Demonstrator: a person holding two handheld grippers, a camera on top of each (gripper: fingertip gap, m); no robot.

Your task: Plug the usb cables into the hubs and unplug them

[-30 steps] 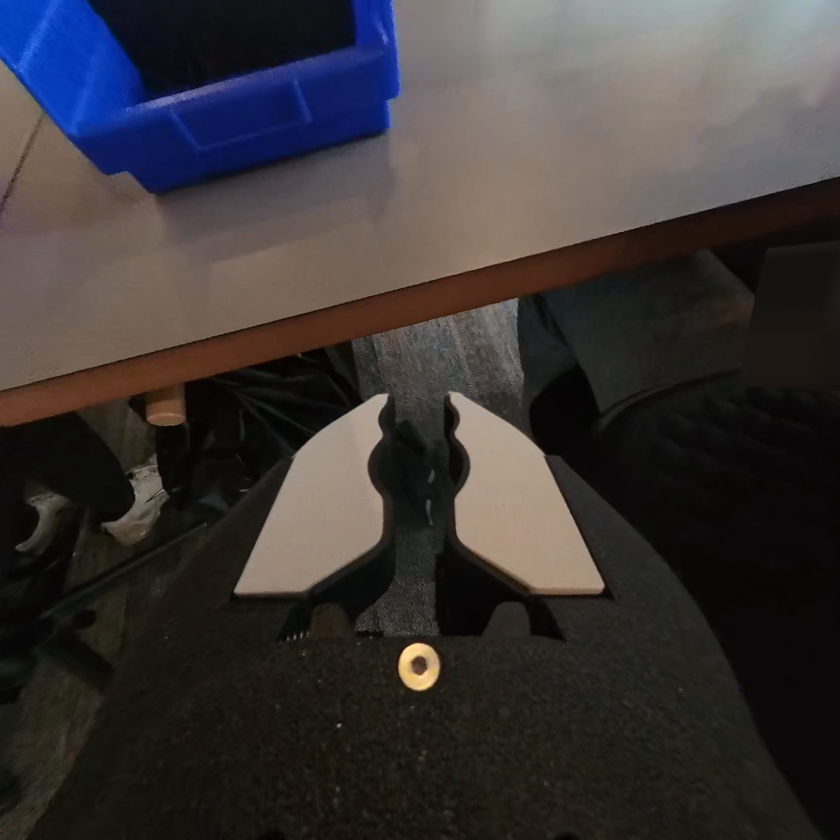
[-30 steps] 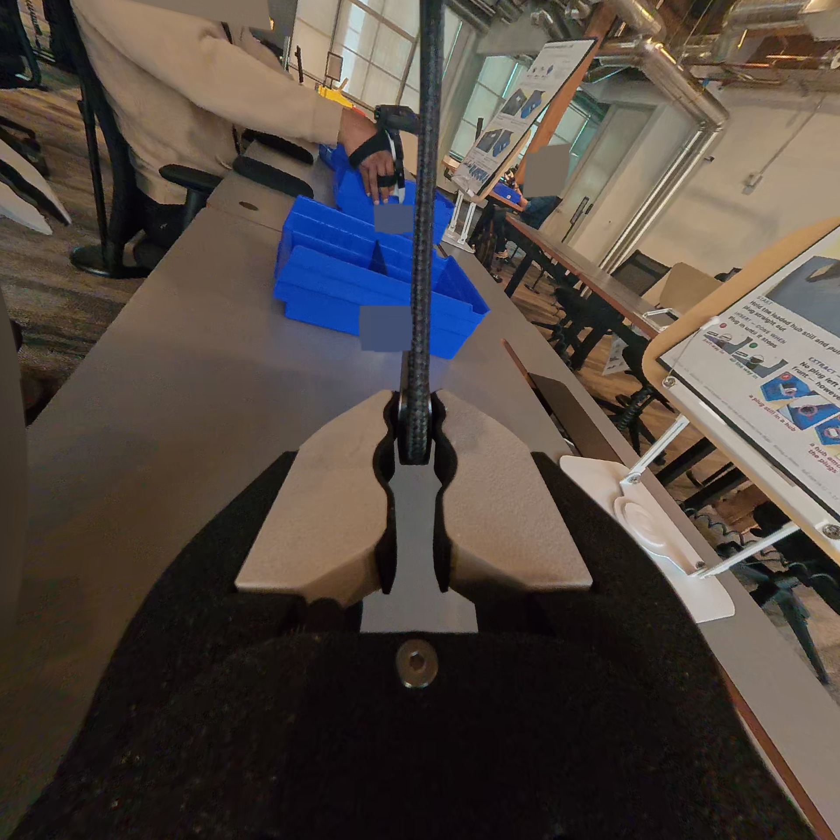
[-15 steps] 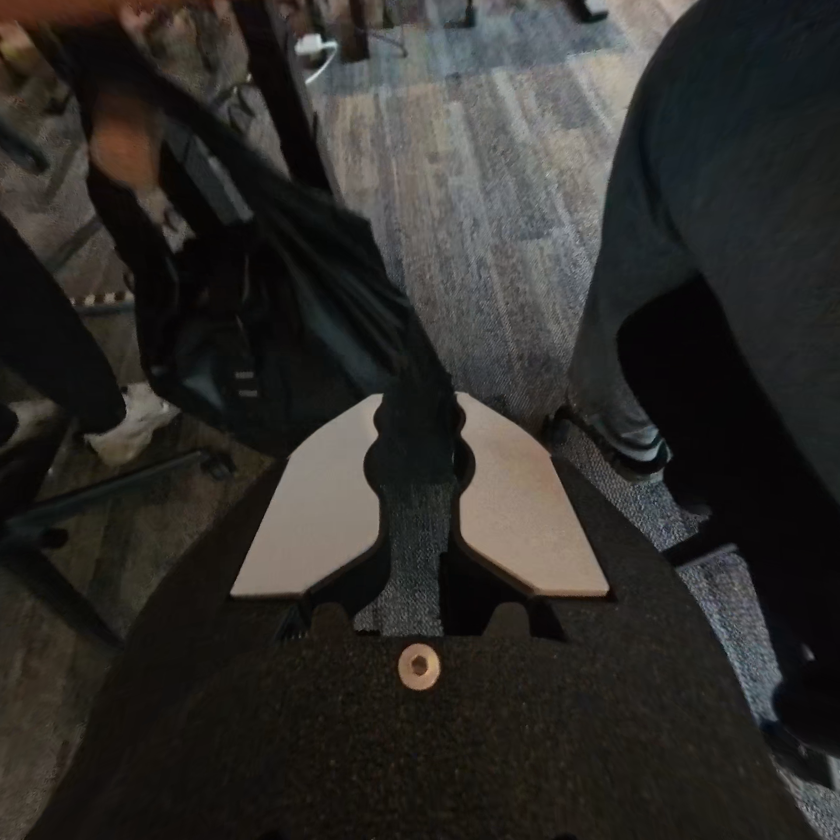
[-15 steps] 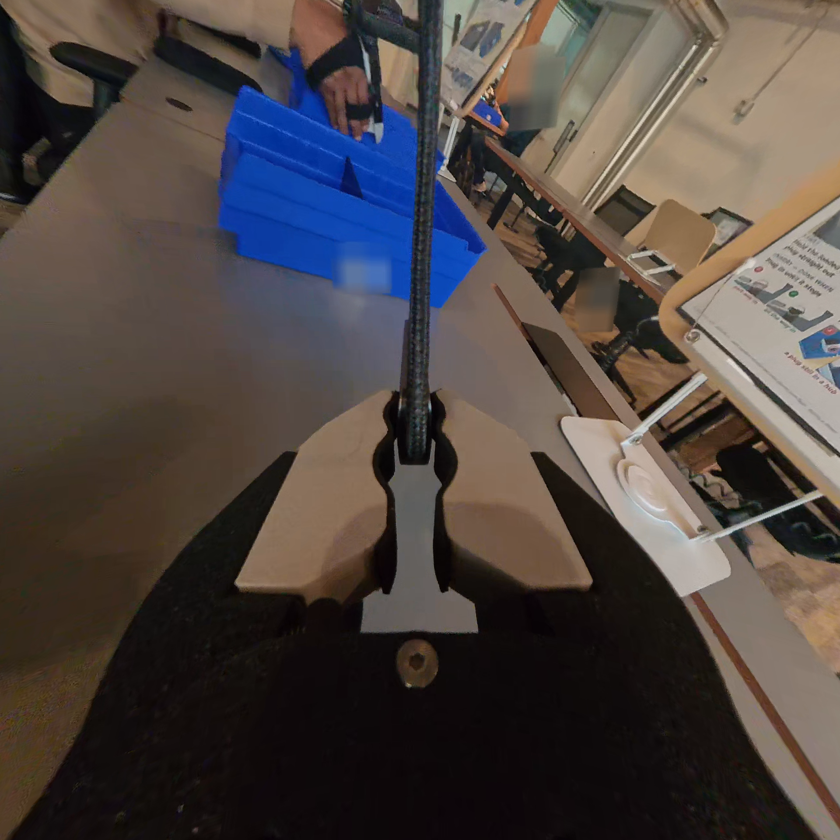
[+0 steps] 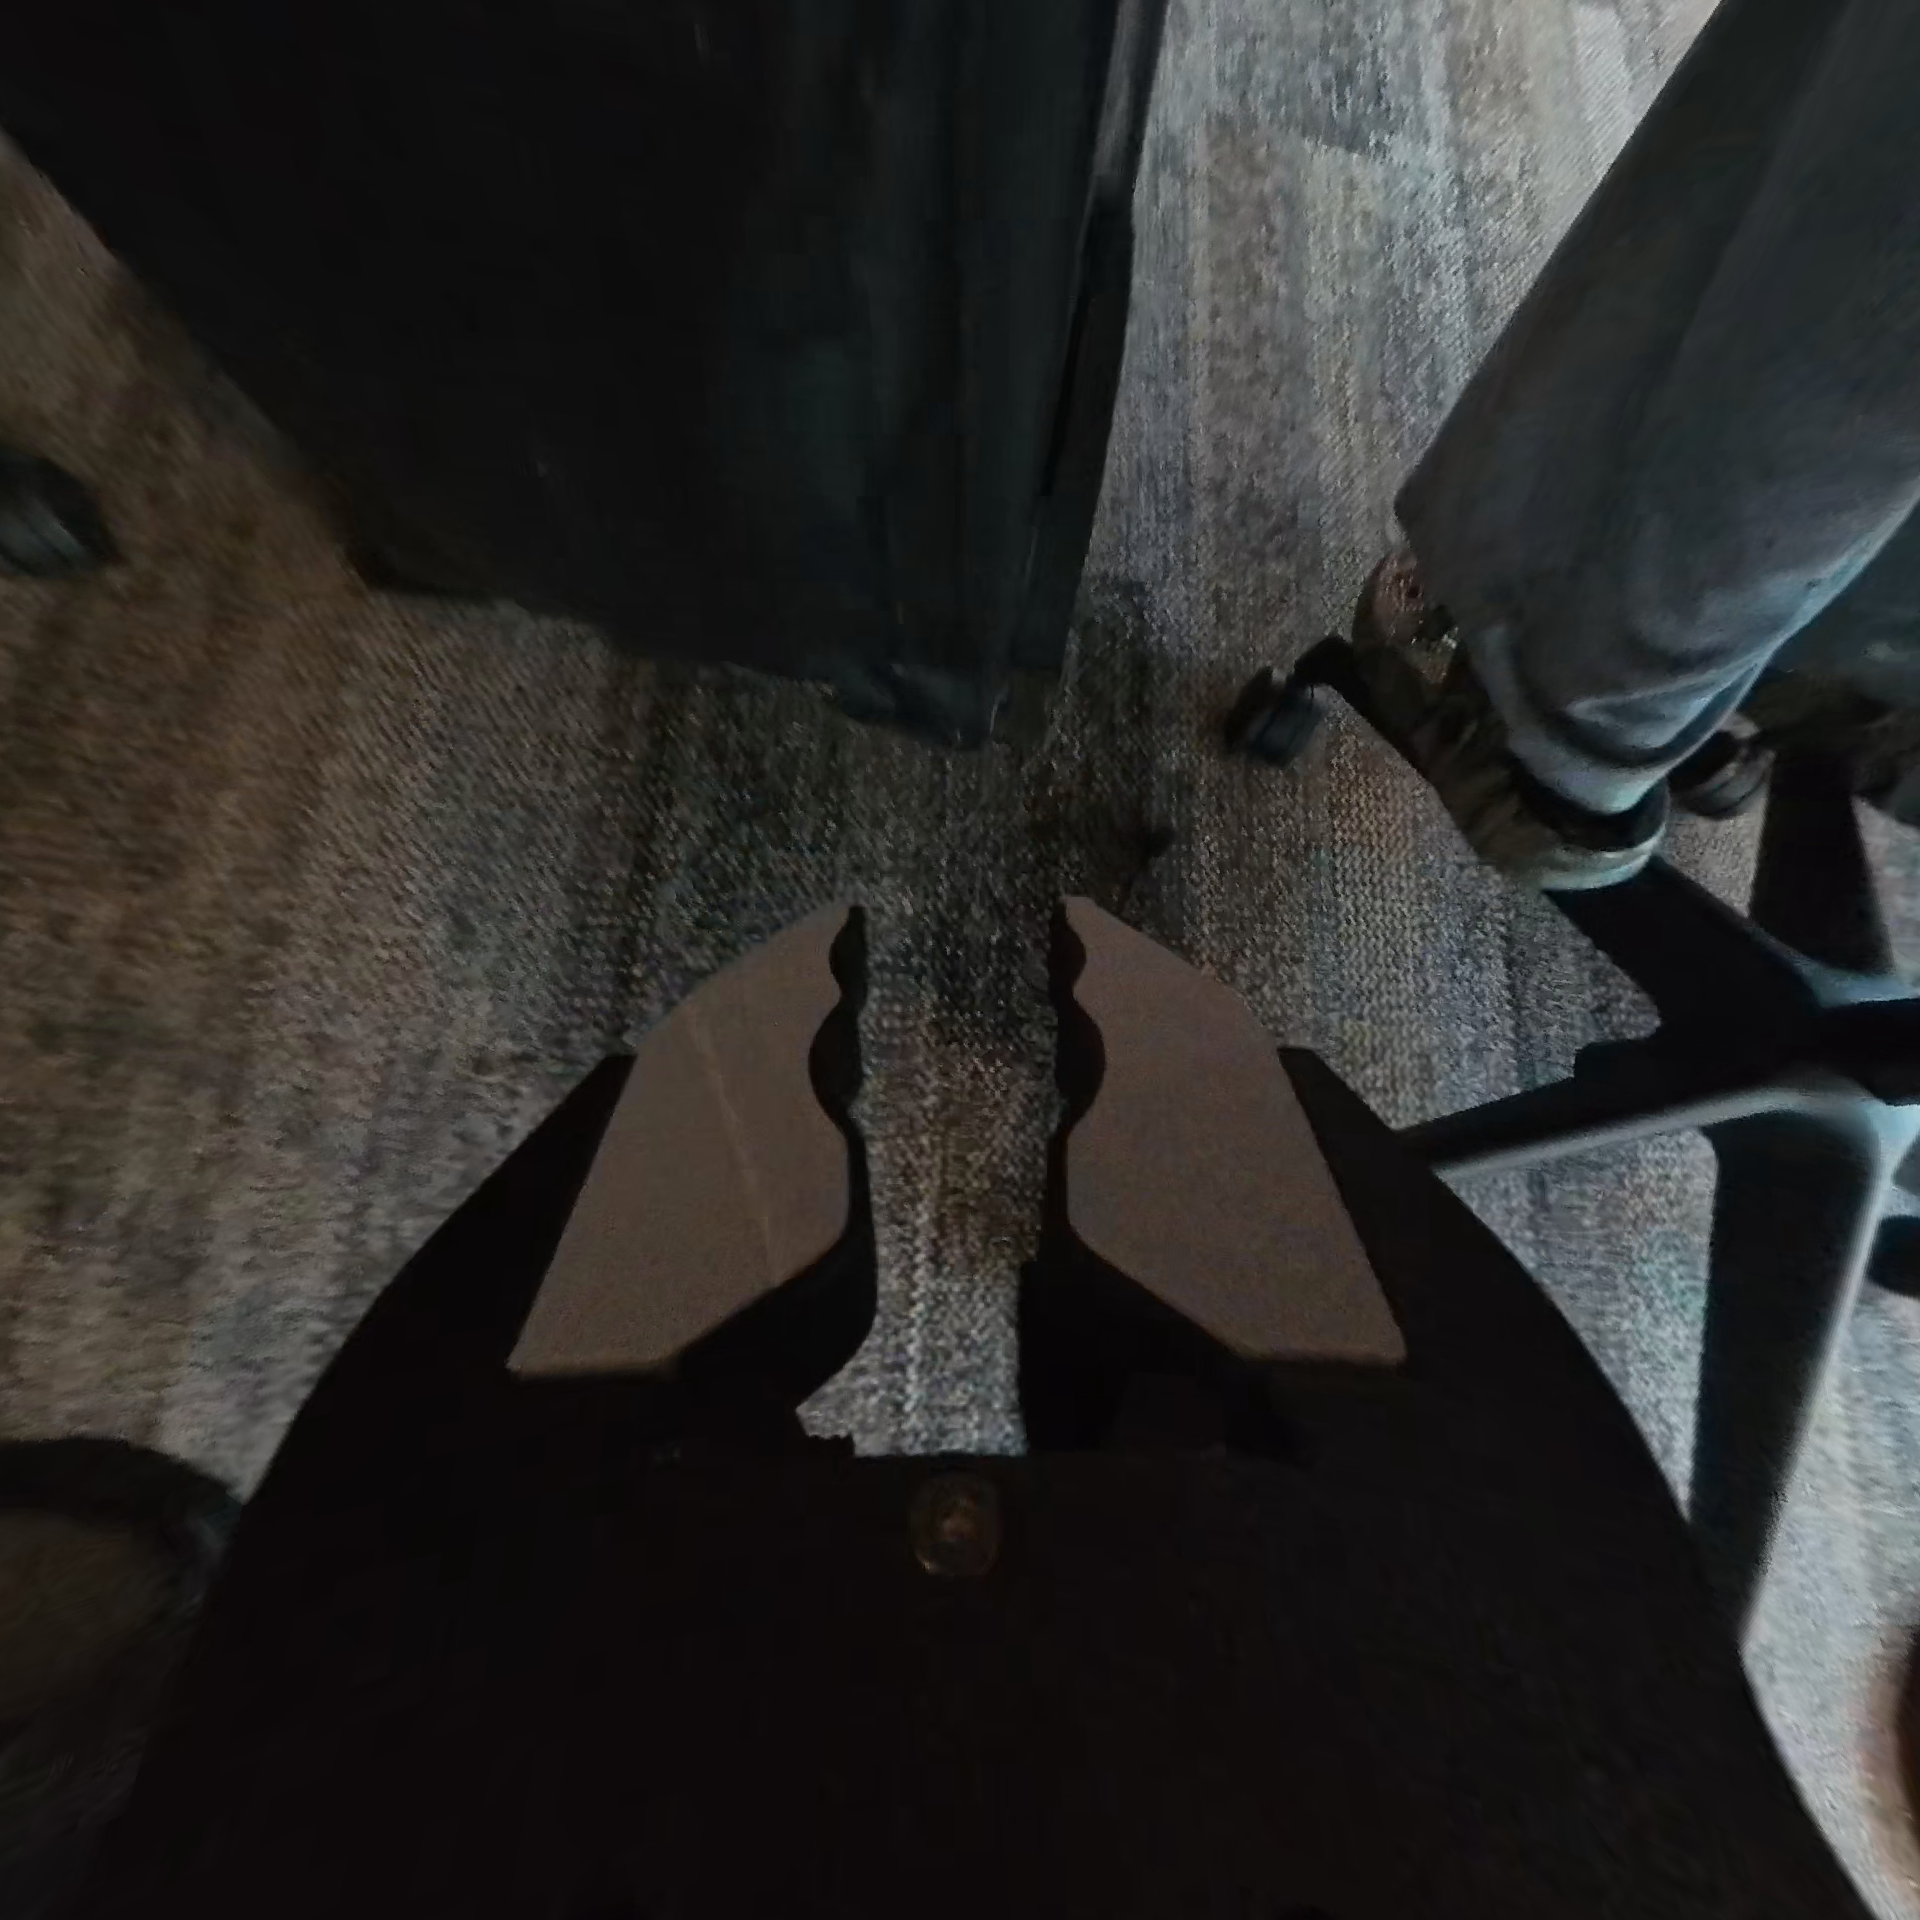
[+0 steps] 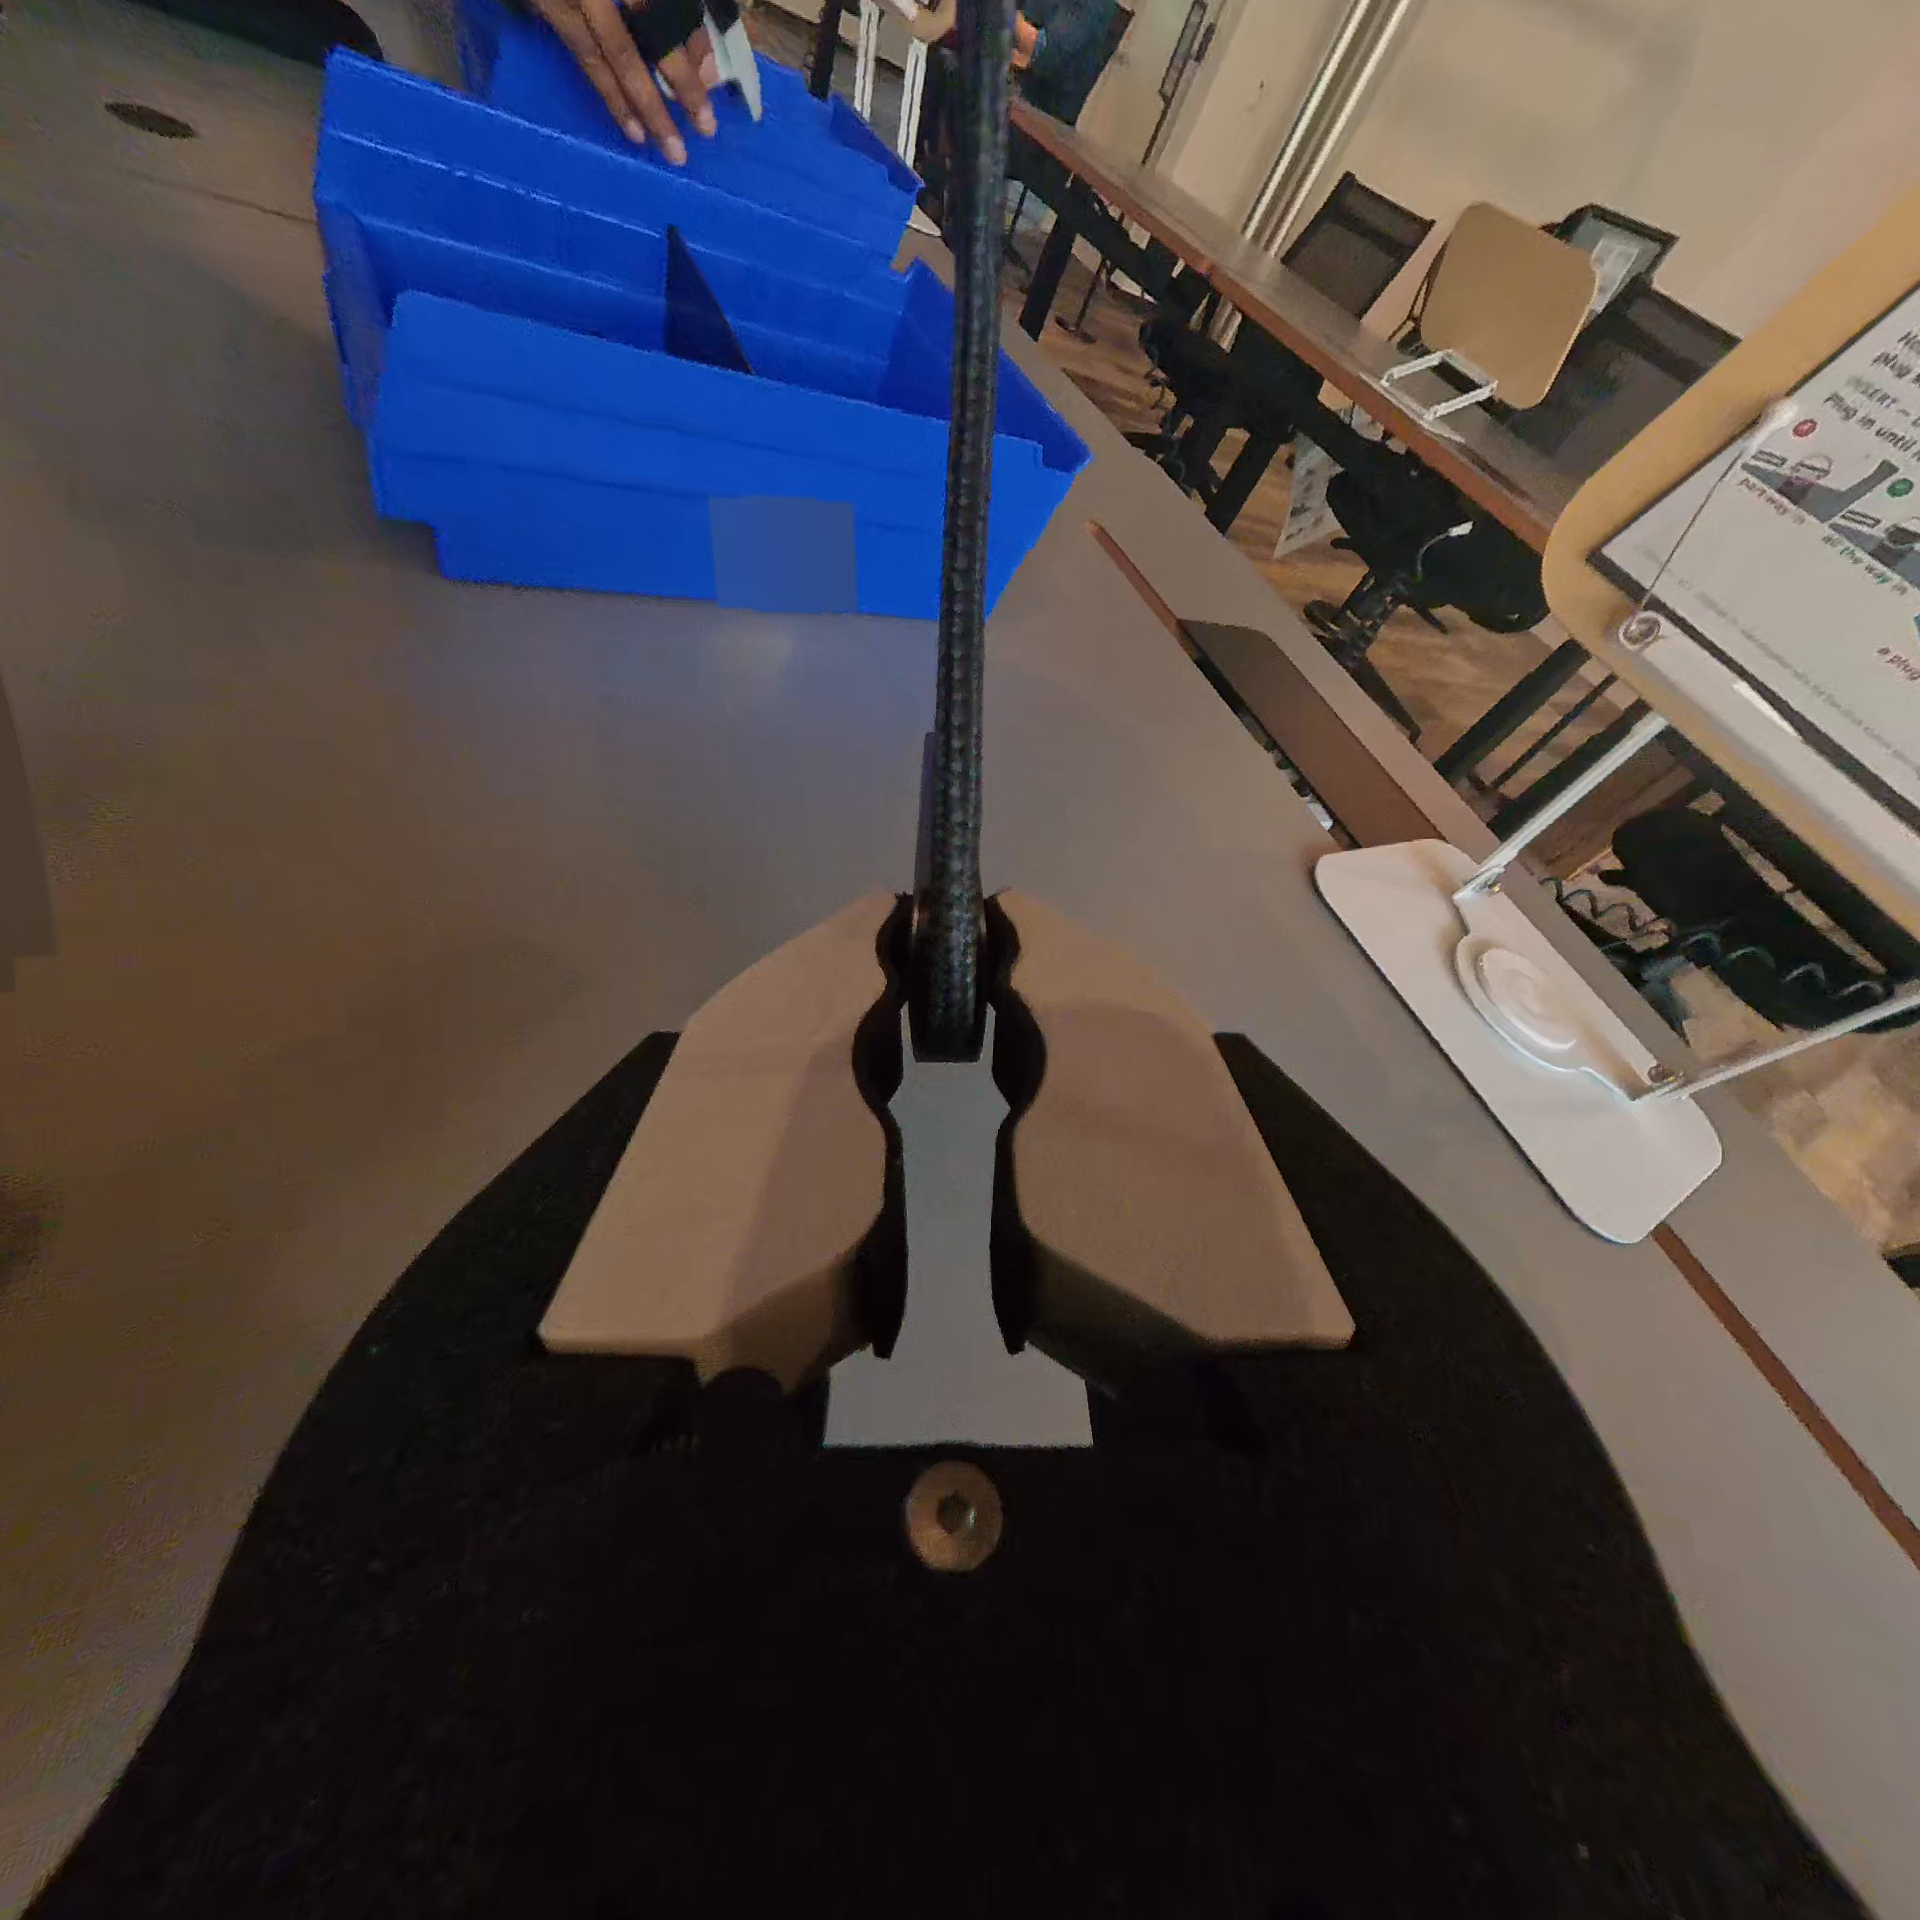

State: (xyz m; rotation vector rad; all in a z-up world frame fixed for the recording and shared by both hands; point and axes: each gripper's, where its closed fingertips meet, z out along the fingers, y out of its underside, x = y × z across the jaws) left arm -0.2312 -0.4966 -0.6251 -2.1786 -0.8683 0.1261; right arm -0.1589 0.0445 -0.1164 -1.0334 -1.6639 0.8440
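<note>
Right tool (image 6: 948, 925): pinching a black braided usb cable (image 6: 971, 520) between its tan fingertips; the cable rises straight up out of the top of the view.
Cable texture: woven, round, stiff-looking.
Left tool (image 5: 956, 920): spread, nothing between its fingers, pointing down at mottled grey carpet (image 5: 312, 935).
Table (image 6: 468, 831): smooth grey top with a brown edge.
Blue bins (image 6: 665, 416): hard plastic, ridged, beyond the right tool; a person's hand (image 6: 634, 73) reaches into the far one.
White stand base (image 6: 1507, 1049): flat, rounded, at the right.
Under left tool: dark table leg (image 5: 831, 364), chair base (image 5: 1766, 1039), a trousered leg (image 5: 1662, 364).
</note>
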